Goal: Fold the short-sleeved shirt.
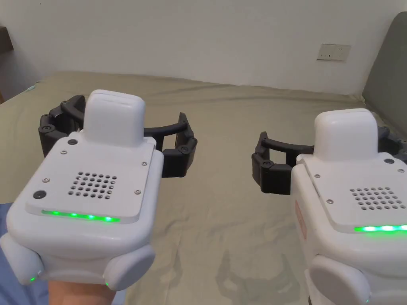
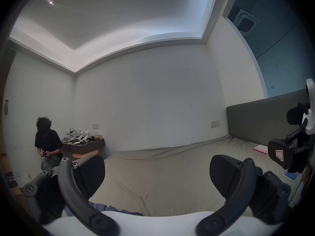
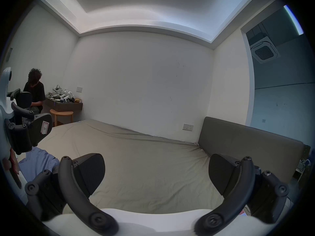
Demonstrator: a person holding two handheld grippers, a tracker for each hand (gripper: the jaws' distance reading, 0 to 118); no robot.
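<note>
The shirt lies low and to my left — blue cloth bunched at the near edge of the bed, below and behind my left gripper, nearer me than either pair of jaws points. I judge the left is the closer one: in the head view a blue strip shows under it at the bottom left corner, while my right gripper hangs well apart from it over bare sheet. The shirt is too crumpled for me to tell its long axis. Both grippers are spread wide with nothing between the jaws, held above the sheet and aimed at the far wall. So the coming move, as I see it, is back and down to the left — not forward. Farther off a shelf carries heaped cloth and gear, beside a person sitting there.
</note>
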